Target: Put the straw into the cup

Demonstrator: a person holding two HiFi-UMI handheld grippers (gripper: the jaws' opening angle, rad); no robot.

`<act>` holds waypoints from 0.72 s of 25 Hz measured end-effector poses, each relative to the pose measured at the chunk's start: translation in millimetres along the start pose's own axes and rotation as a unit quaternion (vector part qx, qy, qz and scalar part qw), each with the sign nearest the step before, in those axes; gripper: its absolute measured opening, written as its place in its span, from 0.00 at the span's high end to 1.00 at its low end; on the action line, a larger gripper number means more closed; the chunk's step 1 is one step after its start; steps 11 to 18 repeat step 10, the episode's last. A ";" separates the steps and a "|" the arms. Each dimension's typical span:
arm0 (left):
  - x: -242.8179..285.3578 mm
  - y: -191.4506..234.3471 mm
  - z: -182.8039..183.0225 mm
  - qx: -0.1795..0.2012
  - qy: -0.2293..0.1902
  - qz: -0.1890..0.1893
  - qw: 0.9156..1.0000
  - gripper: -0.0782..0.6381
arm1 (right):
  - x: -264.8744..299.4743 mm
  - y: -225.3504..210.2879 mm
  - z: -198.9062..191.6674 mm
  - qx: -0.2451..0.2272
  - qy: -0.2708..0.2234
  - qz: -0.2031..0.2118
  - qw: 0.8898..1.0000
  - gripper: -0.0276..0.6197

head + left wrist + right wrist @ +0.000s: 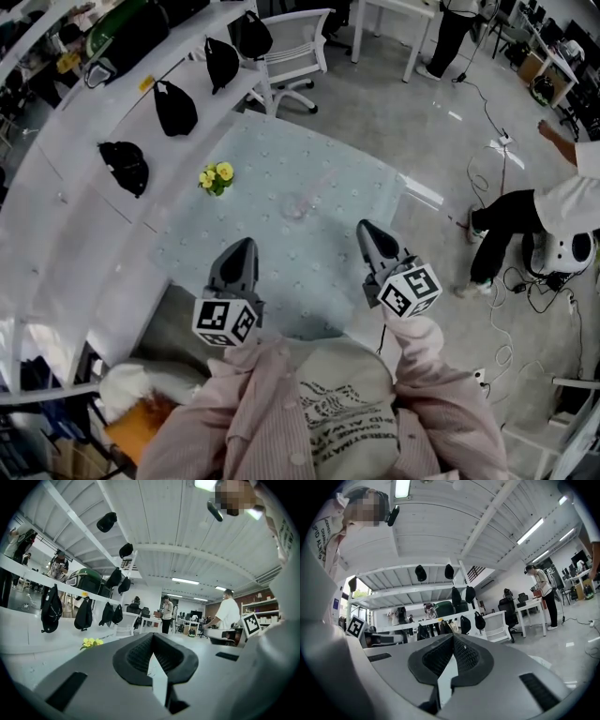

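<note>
A pale, matt tablecloth [281,150] with a fine dotted print lies smooth under a clear, glossy cup [298,204]. The left gripper [242,247] and right gripper [367,229] have smooth, matt grey plastic shells, and their black pads [138,654] are finely ribbed. The polished floor [403,103] throws back light. The person's pink sleeves [427,366] are soft woven cloth.

Shows grey plastic left gripper [153,637] at lower centre, jaws closed tip to tip. Shows black fabric bags [50,609] at left, hanging under long white shelf [28,571], small yellow flowers [91,642] below.
</note>
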State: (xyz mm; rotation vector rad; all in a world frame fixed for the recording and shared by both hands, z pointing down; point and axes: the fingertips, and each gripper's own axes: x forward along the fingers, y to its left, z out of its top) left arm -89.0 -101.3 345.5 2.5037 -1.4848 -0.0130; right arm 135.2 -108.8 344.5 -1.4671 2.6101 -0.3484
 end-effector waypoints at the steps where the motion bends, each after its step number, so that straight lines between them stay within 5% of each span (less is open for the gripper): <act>1: -0.1 0.7 -0.5 0.000 0.001 0.001 1.000 0.89 | -0.7 -0.6 -0.7 0.000 0.000 -0.002 1.000 0.96; 18: -0.2 4.2 -5.6 -0.004 0.007 0.005 1.000 0.89 | -6.0 -8.6 -4.5 0.006 0.005 -0.018 1.000 0.96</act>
